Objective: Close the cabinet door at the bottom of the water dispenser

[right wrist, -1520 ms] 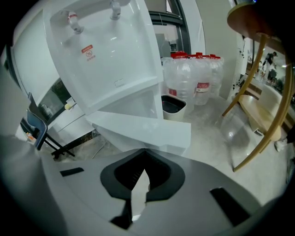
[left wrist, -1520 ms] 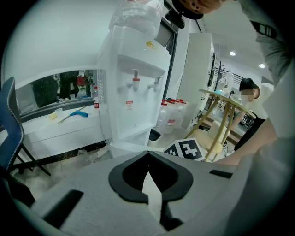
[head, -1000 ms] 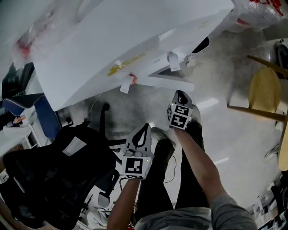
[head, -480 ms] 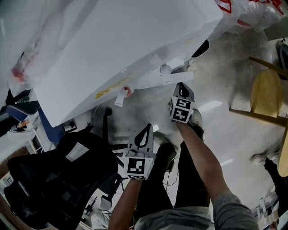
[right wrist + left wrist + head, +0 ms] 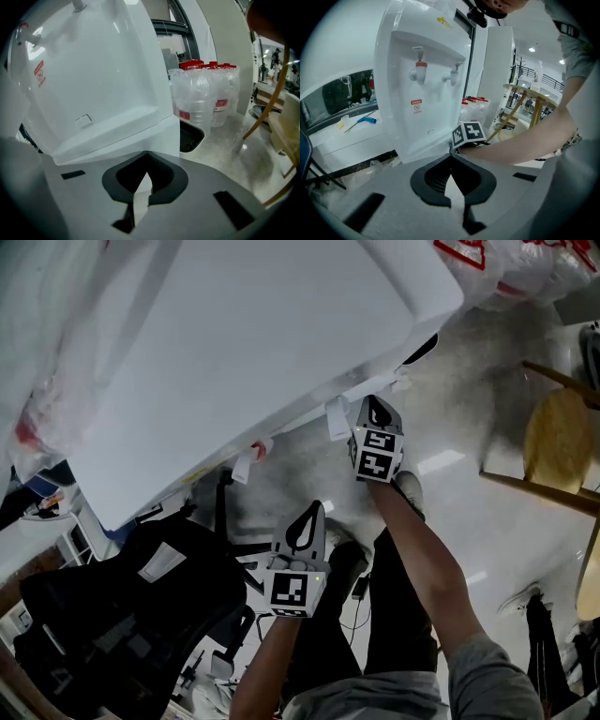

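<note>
Facing glossy white boxy water dispenser: left gripper, right gripper jaws together, empty.

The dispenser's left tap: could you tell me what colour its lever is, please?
The lever is red; clearest in the left gripper view.

black office chair, wooden stool (yellow seat)
</note>
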The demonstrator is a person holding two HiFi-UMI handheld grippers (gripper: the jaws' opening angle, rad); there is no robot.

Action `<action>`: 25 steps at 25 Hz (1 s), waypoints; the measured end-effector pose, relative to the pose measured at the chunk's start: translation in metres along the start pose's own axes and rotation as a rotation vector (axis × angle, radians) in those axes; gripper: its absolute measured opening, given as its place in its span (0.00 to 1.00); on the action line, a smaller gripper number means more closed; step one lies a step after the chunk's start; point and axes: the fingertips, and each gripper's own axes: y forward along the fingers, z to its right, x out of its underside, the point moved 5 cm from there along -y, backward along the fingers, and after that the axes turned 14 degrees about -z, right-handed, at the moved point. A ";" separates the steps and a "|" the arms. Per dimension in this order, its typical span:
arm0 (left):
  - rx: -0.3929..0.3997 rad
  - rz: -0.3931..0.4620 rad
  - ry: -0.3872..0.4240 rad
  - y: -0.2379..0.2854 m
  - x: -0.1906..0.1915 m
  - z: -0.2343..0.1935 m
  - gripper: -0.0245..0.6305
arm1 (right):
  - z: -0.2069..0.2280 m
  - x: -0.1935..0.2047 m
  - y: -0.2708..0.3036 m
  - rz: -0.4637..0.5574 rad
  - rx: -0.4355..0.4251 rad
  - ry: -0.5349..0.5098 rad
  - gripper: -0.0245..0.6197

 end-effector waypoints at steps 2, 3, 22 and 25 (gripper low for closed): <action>-0.002 0.002 -0.002 0.003 -0.002 0.000 0.05 | -0.003 -0.007 0.002 0.009 -0.009 -0.014 0.05; -0.004 0.003 -0.002 0.004 -0.003 -0.001 0.05 | -0.005 -0.009 0.004 0.010 -0.010 -0.023 0.05; 0.021 0.028 -0.011 -0.021 -0.018 0.013 0.05 | 0.010 -0.002 -0.044 0.004 0.006 -0.079 0.05; 0.035 0.037 -0.007 -0.037 -0.027 0.020 0.05 | 0.011 0.000 -0.075 0.009 0.006 -0.086 0.05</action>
